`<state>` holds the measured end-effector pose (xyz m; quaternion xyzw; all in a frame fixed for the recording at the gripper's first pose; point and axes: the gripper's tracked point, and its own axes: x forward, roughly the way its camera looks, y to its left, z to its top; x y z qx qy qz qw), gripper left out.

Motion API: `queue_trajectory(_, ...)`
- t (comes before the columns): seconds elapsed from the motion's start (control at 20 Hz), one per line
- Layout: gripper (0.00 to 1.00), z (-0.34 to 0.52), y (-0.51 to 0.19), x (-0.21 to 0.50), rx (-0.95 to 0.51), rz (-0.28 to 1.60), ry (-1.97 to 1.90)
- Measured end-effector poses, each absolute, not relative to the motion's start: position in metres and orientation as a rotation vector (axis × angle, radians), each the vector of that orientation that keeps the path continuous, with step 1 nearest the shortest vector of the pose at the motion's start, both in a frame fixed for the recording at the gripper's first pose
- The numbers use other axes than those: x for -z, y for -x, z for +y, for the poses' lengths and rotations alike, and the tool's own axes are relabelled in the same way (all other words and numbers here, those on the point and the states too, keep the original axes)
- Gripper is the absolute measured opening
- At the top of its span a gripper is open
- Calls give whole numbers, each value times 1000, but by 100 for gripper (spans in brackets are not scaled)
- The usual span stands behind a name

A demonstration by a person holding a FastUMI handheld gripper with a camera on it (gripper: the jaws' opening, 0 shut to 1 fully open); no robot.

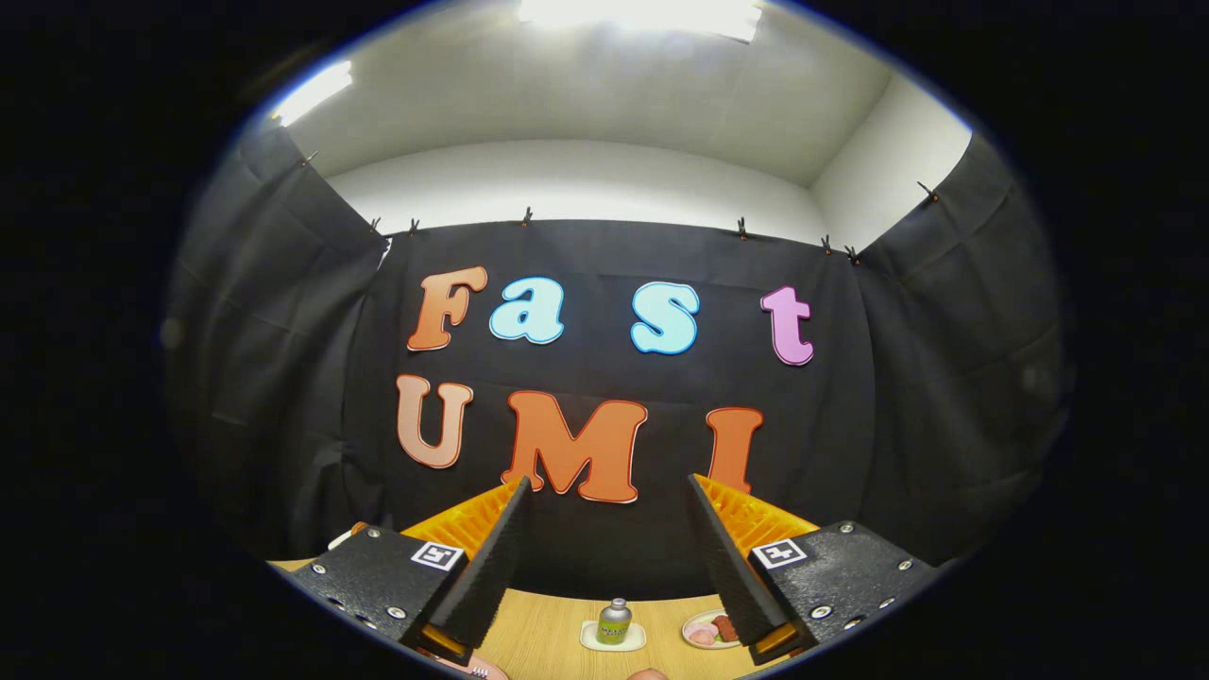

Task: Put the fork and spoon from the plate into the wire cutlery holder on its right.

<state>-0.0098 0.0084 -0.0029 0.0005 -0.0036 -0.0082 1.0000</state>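
Across the middle of the picture, from left to right: black cloth wall (604,255), hung in folds. Above it, in the upper part: white room wall and ceiling (604,113), with one bright light panel (638,14) at top centre and a second (312,90) at upper left.

In the lower part: gripper (608,482) raised and aimed level at the cloth, released, holding nothing. Fingers (482,567) spread wide apart, with only cloth and table seen through the gap.

Along the bottom, beneath and beyond the fingers: light wooden table (548,633).

At lower right, just beside the inner edge of the right finger and partly hidden by it: small plate (692,624) carrying pink and brown food pieces (725,627).

At bottom centre, between the fingers and well beyond them, left of that small plate and apart from it: small bottle (614,619) with a green label and a silver cap, upright on a pale little dish (593,642).

At lower left, behind the left finger's block: pale curved rim (342,539), perhaps the edge of the task's plate, too little visible to tell.

Along the cloth's top hem: a row of small clips (527,216).
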Motion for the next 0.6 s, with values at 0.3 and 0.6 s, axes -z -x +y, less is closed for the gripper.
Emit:
queue_trajectory(0.3, 95, 37, 19, 33, -31, 50, -23)
queue_trajectory(0.6, 96, 78, 28, 75, -100, 148, -44)
